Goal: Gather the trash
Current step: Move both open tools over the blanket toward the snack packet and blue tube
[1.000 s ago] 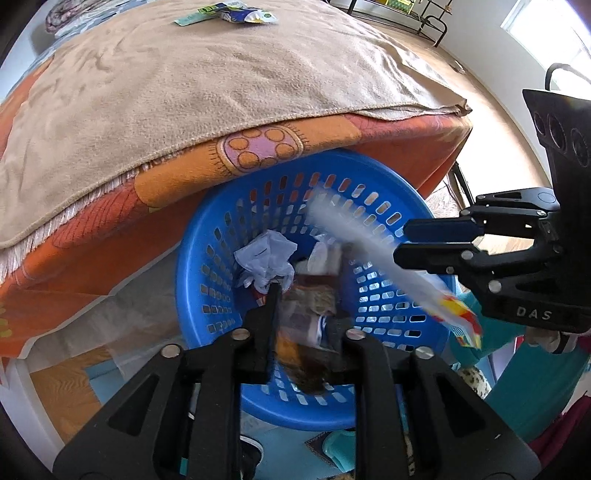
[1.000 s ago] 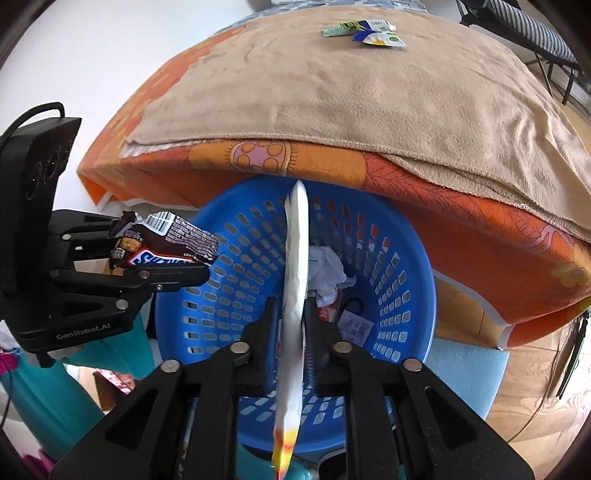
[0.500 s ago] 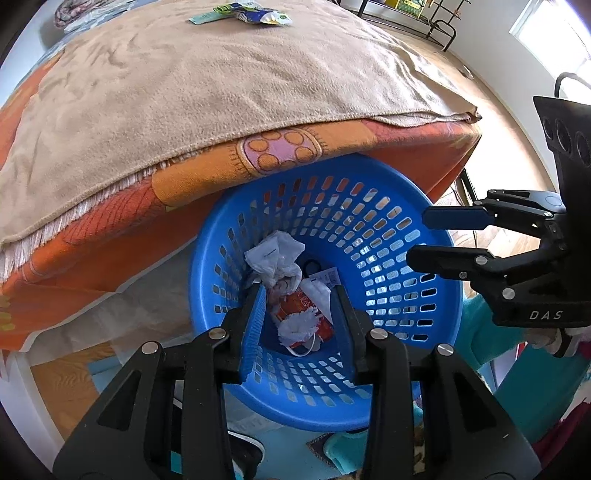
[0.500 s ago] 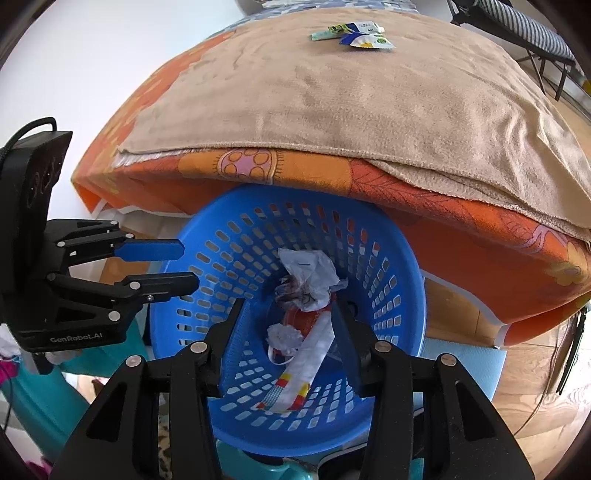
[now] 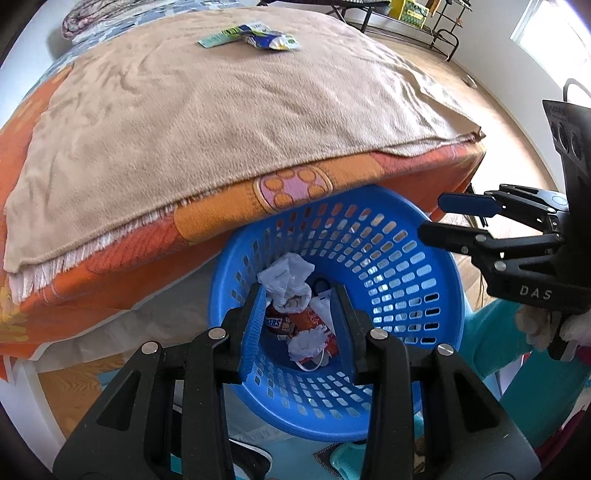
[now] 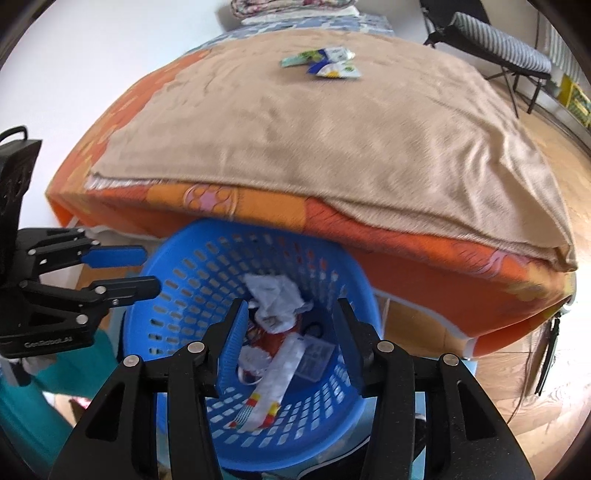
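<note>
A blue perforated basket point(image 5: 454, 291) stands on the floor against the bed's edge. It holds crumpled white paper point(image 5: 286, 277), a Snickers wrapper point(image 5: 277, 323) and a long white wrapper with a red and yellow end point(image 6: 273, 384). My left gripper point(image 5: 298, 295) hangs open over the basket, with nothing between its blue pads. My right gripper point(image 6: 290, 306) is also above the basket; its jaws are opening and hold nothing. Each gripper shows side-on in the other's view, the left gripper point(image 6: 147, 271) and the right gripper point(image 5: 432, 218). Green, blue and white wrappers point(image 5: 258, 35) lie far back on the bed.
A beige blanket point(image 5: 221, 110) covers the bed over an orange patterned sheet point(image 5: 288, 184) that overhangs the basket's far rim. A striped folding lounger point(image 6: 498, 40) stands on the wooden floor point(image 6: 554, 369) at the right. The person's teal clothing point(image 5: 491, 343) is beside the basket.
Both grippers let go of their trash. The Snickers wrapper fell from the left and the long white wrapper from the right, into the basket. Both jaws now stand apart and both views have tilted up.
</note>
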Available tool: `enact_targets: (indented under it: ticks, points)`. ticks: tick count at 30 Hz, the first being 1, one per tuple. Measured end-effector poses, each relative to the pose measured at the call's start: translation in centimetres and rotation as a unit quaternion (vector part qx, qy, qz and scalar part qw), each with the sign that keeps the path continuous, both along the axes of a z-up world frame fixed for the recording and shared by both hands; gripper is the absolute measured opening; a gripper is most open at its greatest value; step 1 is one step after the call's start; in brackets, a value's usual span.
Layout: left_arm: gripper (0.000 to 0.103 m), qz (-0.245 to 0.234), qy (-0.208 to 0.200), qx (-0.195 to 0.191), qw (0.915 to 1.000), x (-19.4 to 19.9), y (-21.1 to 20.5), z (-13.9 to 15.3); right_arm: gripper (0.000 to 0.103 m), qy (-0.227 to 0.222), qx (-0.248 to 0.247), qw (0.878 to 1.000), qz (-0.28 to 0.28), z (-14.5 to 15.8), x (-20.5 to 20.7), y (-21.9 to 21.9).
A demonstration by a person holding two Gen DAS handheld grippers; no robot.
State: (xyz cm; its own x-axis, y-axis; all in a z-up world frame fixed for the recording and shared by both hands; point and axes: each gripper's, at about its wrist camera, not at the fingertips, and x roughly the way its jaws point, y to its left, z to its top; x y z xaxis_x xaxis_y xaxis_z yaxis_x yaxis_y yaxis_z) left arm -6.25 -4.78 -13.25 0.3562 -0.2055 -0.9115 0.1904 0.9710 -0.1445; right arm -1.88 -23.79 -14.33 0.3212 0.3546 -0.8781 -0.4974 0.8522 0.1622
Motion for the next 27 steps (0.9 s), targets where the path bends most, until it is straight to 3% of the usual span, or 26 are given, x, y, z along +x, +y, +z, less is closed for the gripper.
enact_targets:
  ticks: [7, 10, 21, 27]
  points:
    - [0.036, 0.007, -0.006, -0.005, 0.9999, 0.8, 0.4, 0.8, 0.047, -0.018, -0.001, 1.000, -0.010, 1.1, 1.5, 0.0]
    - [0.036, 0.016, -0.011, -0.011, 0.9998, 1.3, 0.8, 1.3, 0.054, -0.014, 0.009, 1.000, -0.018, 1.7, 2.5, -0.1]
    - [0.036, 0.036, -0.024, -0.030, 0.9986, 4.2, 2.1, 3.4, 0.055, -0.029, 0.000, 0.999, -0.037, 3.6, 6.4, 0.5]
    - [0.036, 0.035, -0.036, -0.019, 0.9985, 6.4, 2.7, 4.4, 0.055, -0.038, 0.011, 0.999, -0.032, 4.4, 9.1, 0.8]
